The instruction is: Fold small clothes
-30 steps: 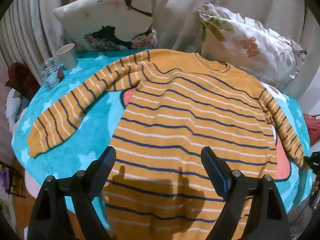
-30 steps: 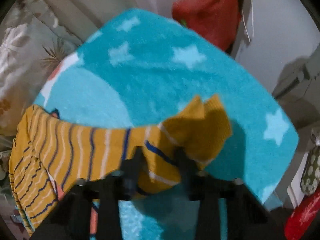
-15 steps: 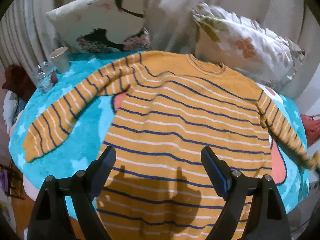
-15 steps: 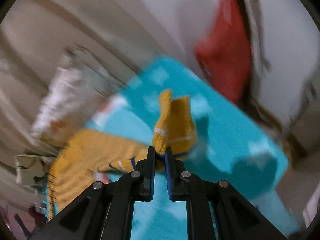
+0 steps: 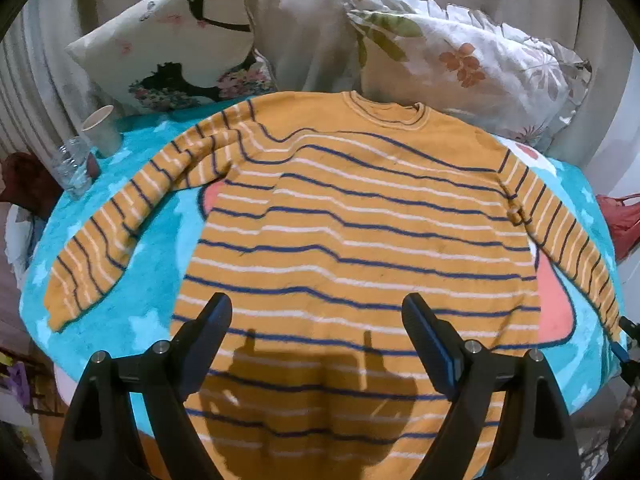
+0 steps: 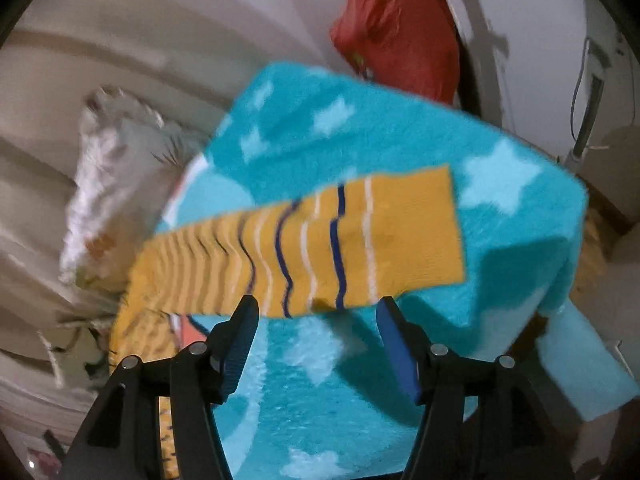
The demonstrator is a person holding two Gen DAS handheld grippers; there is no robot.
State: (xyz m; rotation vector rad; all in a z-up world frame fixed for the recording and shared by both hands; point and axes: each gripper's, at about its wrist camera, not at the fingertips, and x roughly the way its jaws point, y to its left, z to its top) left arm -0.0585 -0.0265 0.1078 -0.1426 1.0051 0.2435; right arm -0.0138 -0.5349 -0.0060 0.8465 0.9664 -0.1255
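Observation:
An orange sweater (image 5: 360, 216) with navy and white stripes lies flat, face up, on a turquoise star-print blanket (image 5: 152, 280). Both sleeves are spread outward. My left gripper (image 5: 316, 320) is open and empty above the sweater's lower hem. In the right wrist view the right sleeve (image 6: 340, 244) lies straight on the blanket (image 6: 400, 140), cuff toward the right. My right gripper (image 6: 318, 320) is open and empty just in front of that sleeve.
Two floral pillows (image 5: 176, 44) (image 5: 472, 56) lean against the back. A paper cup (image 5: 100, 128) and a glass jar (image 5: 74, 164) stand at the blanket's far left. A red bag (image 6: 396, 28) hangs past the blanket's right edge.
My right gripper held the right cuff shut and lifted it, then opened; the sleeve now lies flat and straight. The left gripper stayed open and shifted slightly over the hem.

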